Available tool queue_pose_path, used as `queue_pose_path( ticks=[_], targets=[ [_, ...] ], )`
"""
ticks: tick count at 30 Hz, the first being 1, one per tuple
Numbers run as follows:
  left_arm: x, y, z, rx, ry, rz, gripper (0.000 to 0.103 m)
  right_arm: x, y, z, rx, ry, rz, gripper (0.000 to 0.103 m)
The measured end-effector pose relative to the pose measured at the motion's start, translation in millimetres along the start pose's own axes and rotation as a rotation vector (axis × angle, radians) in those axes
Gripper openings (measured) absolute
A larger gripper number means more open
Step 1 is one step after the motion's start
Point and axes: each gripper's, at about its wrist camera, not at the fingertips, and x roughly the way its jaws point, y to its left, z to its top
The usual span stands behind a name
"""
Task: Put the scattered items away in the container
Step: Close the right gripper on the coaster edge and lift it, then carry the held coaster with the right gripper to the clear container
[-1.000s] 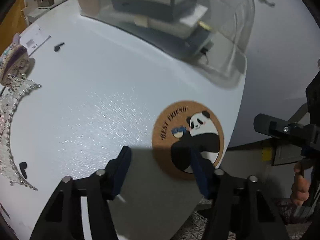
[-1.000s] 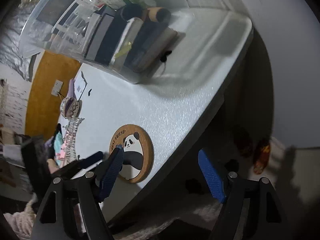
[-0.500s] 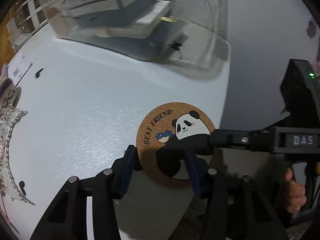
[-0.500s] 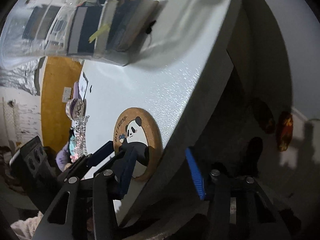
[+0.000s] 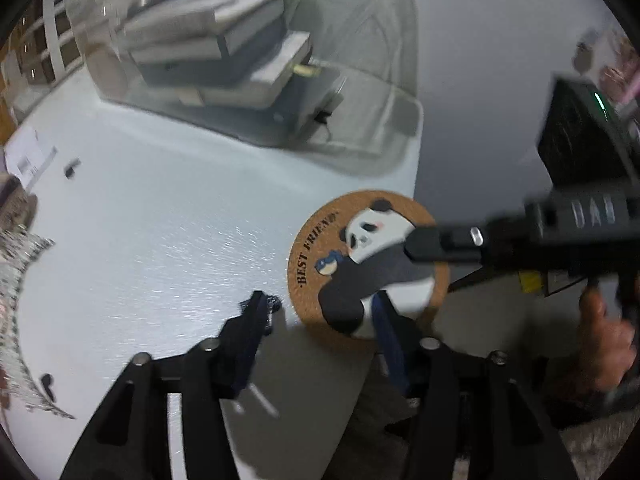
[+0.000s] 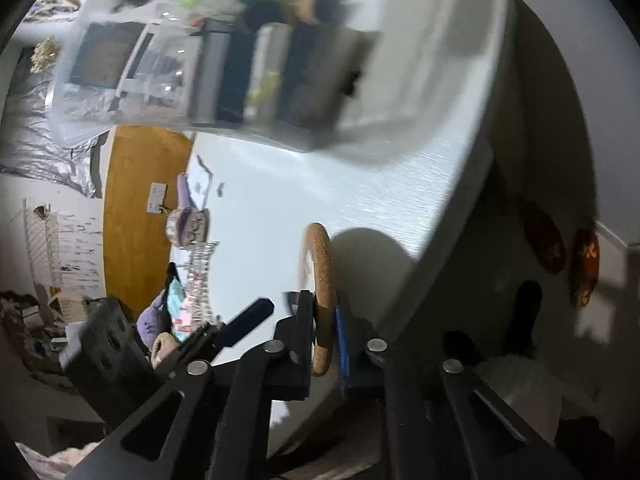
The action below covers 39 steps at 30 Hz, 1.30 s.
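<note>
A round cork coaster [image 5: 316, 248] with a panda and "BEST FRIEND" on it hangs over the white table's [image 5: 160, 240] right edge. My right gripper [image 6: 323, 316] is closing on its rim, pads pressing both faces. In the right wrist view the coaster [image 6: 320, 264] shows edge-on and casts a shadow on the table. In the left wrist view one right finger [image 5: 436, 240] lies across the panda. My left gripper [image 5: 320, 320] is opening just below the coaster and grips nothing. The clear container [image 5: 360, 92] with stacked books stands at the table's far side.
A silvery tiara [image 5: 16, 280] lies at the left edge, with a tape roll [image 6: 188, 228] and a paper label [image 5: 28, 156] beyond it. Two small dark bits [image 5: 72, 168] rest on the table. A hand [image 5: 608, 344] holds the right gripper. Slippers [image 6: 584, 264] lie on the floor.
My right gripper came in from the right and shut on the coaster's rim. My left gripper closed in on the coaster, then widened and drew back. The coaster now sits tilted.
</note>
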Motion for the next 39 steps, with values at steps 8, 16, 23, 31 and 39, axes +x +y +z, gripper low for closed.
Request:
queue_pose_path(
  ticks=[8,16,23,31,39],
  targets=[
    [-31,-29,-25,0.316,-0.163,0.156,0.059,22,42,13,0.06,0.061,-0.037,0.009],
    [-8,-25,-43,0.499,-0.201,0.387,0.02,46,65,13,0.058,0.161,-0.124,0.009],
    [-9,-11,-53,0.497,-0.242,0.38,0.013,60,78,12,0.046,0.233,-0.206,0.011],
    [-11,-3,-57,0.504,-0.296,0.369,0.01,78,86,17,0.057,0.349,-0.278,0.012],
    [-44,13,-50,0.621,-0.436,0.477,0.011,70,150,19,-0.156,0.342,-0.271,0.013]
  ],
)
